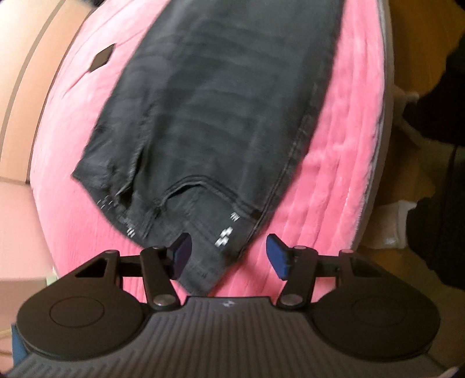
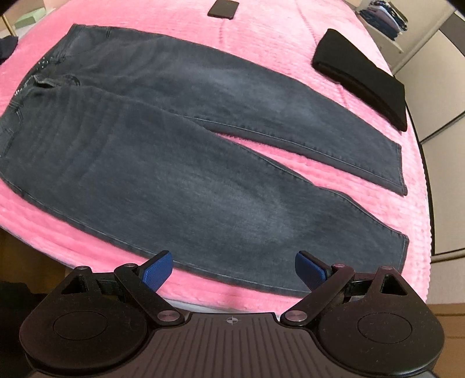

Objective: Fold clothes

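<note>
Dark grey jeans lie flat on a pink plush blanket, waist to the left and the two legs spread apart towards the right. In the left wrist view the jeans stretch away from me, and their waistband corner lies between the jaws of my left gripper. The jaws stand apart and the right pad is off the cloth, over the blanket. My right gripper hangs open just over the near leg's lower seam, with nothing gripped.
A folded black garment lies at the blanket's far right. A dark phone rests beyond the jeans, and the phone also shows in the left wrist view. The bed's edge curves on the right. Shelves with clothes stand behind.
</note>
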Action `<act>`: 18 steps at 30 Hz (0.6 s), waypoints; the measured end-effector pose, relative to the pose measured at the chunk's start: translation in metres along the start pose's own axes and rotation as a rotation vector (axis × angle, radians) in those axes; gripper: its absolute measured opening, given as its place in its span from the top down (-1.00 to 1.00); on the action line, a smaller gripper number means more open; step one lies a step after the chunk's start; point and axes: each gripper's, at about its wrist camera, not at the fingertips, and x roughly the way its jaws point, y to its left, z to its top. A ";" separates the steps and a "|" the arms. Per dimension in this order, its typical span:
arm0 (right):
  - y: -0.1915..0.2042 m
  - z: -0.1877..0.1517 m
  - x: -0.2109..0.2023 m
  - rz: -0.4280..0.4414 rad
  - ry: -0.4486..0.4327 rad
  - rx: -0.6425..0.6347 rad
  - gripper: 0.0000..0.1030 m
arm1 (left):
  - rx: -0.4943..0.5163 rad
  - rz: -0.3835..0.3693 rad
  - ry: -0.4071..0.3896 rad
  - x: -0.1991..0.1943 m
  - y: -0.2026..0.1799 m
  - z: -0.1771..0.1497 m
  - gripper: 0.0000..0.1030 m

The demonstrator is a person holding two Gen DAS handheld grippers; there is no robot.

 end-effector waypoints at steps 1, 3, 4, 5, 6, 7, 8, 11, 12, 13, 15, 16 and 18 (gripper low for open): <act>-0.001 -0.003 0.004 -0.003 0.000 -0.002 -0.82 | 0.033 0.005 -0.006 0.007 -0.005 0.000 -0.04; -0.002 -0.008 0.012 -0.007 0.006 0.000 -0.82 | 0.097 0.022 -0.021 0.020 -0.015 0.000 -0.04; -0.003 -0.010 0.016 -0.007 0.013 0.005 -0.82 | 0.121 0.033 -0.028 0.025 -0.018 -0.001 -0.04; -0.004 -0.013 0.019 -0.007 0.019 0.009 -0.82 | 0.141 0.045 -0.034 0.029 -0.020 -0.003 -0.04; -0.005 -0.015 0.022 -0.008 0.020 0.013 -0.82 | 0.160 0.063 -0.040 0.032 -0.020 -0.005 -0.01; -0.005 -0.017 0.024 -0.011 0.019 0.009 -0.82 | 0.177 0.074 -0.042 0.035 -0.020 -0.006 0.02; -0.005 -0.019 0.025 -0.015 0.015 -0.005 -0.82 | 0.190 0.069 -0.039 0.037 -0.017 -0.009 0.06; -0.002 -0.026 0.029 -0.024 -0.010 -0.085 -0.82 | 0.184 0.012 -0.030 0.033 -0.005 -0.010 0.56; 0.000 -0.028 0.030 -0.024 -0.024 -0.127 -0.82 | 0.175 -0.009 -0.032 0.029 0.000 -0.009 0.70; 0.001 -0.033 0.031 -0.029 -0.043 -0.186 -0.82 | 0.131 -0.030 -0.038 0.023 0.010 -0.007 0.76; 0.004 -0.044 0.034 -0.039 -0.085 -0.316 -0.82 | 0.021 -0.072 -0.053 0.008 0.033 -0.002 0.81; 0.005 -0.050 0.037 -0.042 -0.100 -0.362 -0.82 | -0.050 -0.098 -0.060 0.001 0.049 0.001 0.82; 0.005 -0.061 0.047 -0.050 -0.123 -0.441 -0.82 | -0.171 -0.139 -0.068 -0.010 0.079 0.007 0.82</act>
